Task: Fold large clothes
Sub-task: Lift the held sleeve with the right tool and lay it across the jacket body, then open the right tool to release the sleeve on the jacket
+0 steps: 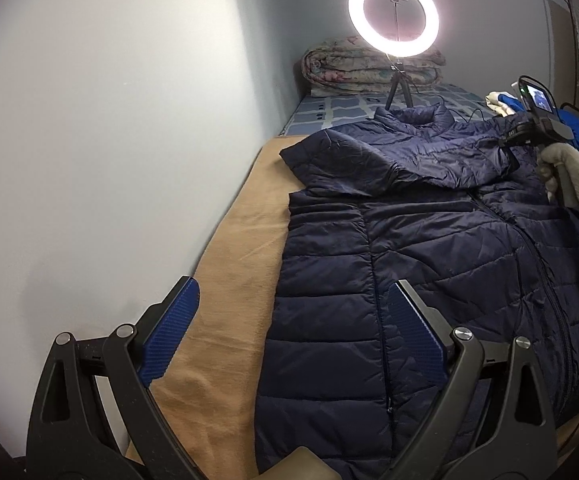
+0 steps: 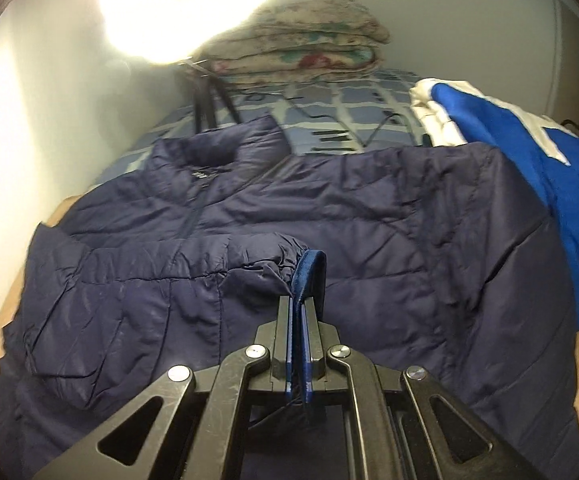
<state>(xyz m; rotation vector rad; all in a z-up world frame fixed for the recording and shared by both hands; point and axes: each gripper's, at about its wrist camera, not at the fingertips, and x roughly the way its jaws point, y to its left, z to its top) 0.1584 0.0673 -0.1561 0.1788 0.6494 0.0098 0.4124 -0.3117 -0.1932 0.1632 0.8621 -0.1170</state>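
Note:
A navy quilted puffer jacket [image 1: 429,264] lies front up on a tan blanket [image 1: 233,280], one sleeve folded across its chest. My left gripper [image 1: 293,300] is open and empty above the jacket's lower left edge. My right gripper [image 2: 298,304] is shut on the sleeve cuff [image 2: 309,268], holding it over the jacket body [image 2: 369,216]. The right gripper also shows in the left wrist view [image 1: 529,132], held by a gloved hand [image 1: 573,176] over the jacket's far side.
A lit ring light [image 1: 393,14] on a tripod stands beyond the collar, its cable on the patterned sheet [image 1: 341,108]. A folded quilt [image 1: 369,70] lies at the bed's head. Blue and white clothes [image 2: 529,160] lie right of the jacket. A wall [image 1: 109,140] runs along the left.

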